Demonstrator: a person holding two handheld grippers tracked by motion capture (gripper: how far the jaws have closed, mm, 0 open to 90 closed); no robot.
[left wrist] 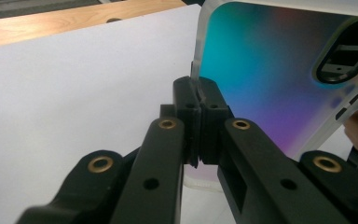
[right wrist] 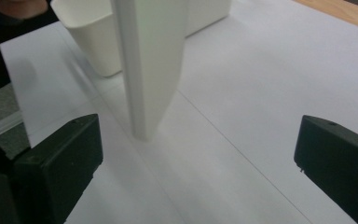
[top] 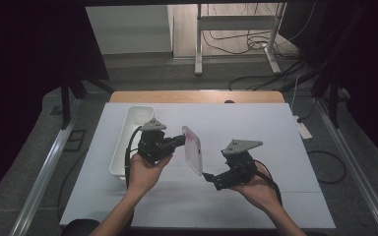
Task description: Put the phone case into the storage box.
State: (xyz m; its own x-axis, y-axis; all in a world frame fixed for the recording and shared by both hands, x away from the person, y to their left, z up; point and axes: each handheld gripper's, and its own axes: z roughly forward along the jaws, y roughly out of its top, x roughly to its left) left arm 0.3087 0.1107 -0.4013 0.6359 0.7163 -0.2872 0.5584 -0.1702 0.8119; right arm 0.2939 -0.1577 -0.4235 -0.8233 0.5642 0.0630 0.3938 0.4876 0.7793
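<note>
Right tool (top: 207,176), near edge of surface (top: 275,206): jaws wide apart, nothing between pads, just short of phone case's lower end

Phone case (top: 193,150) held above middle of surface, off it; left tool (top: 183,139) clamped on one long rim only

Risk: single thin-edge pinch, case may pivot or slip out

Long axis runs near-to-far, far end raised; iridescent face toward left tool

White bin (top: 128,137) at far-left edge
</note>
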